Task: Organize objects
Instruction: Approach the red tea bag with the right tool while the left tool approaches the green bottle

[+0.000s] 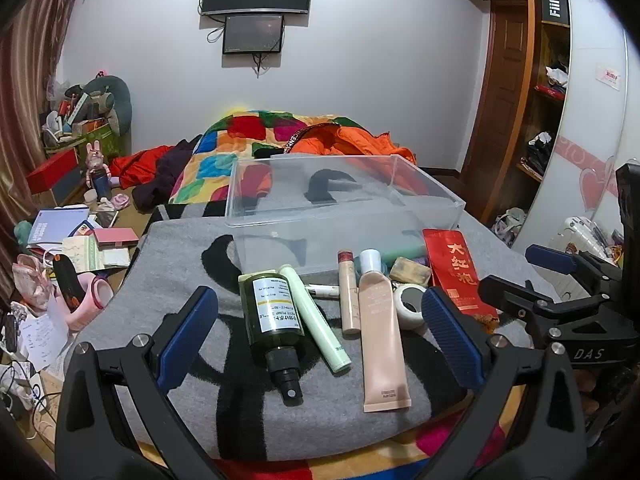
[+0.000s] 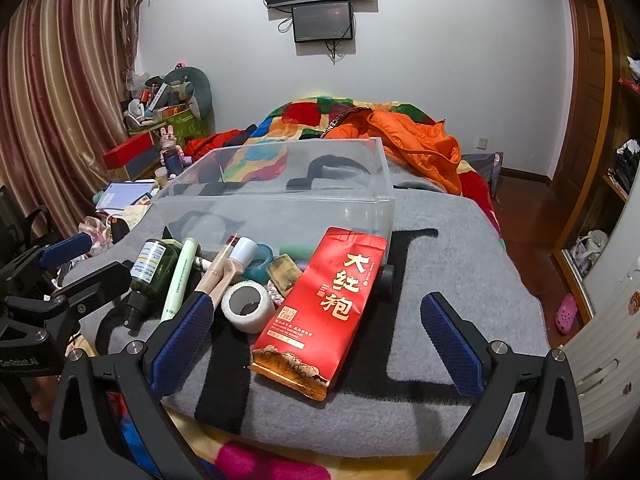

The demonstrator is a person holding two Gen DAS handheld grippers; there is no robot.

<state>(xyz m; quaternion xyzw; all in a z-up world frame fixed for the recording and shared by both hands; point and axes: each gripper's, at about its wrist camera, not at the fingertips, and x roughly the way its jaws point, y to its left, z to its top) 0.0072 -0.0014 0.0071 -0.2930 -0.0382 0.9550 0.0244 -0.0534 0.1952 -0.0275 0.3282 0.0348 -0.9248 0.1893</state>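
A clear plastic bin stands empty on a grey blanket. In front of it lie a dark green spray bottle, a pale green tube, a peach tube, a slim beige tube, a white tape roll and a red tea packet. My left gripper is open around the bottles and tubes, above them. My right gripper is open over the red packet.
A bed with a patchwork quilt and an orange jacket lies behind the bin. Cluttered books and boxes cover the floor at left. A wardrobe stands at right. A small soap bar lies by the bin.
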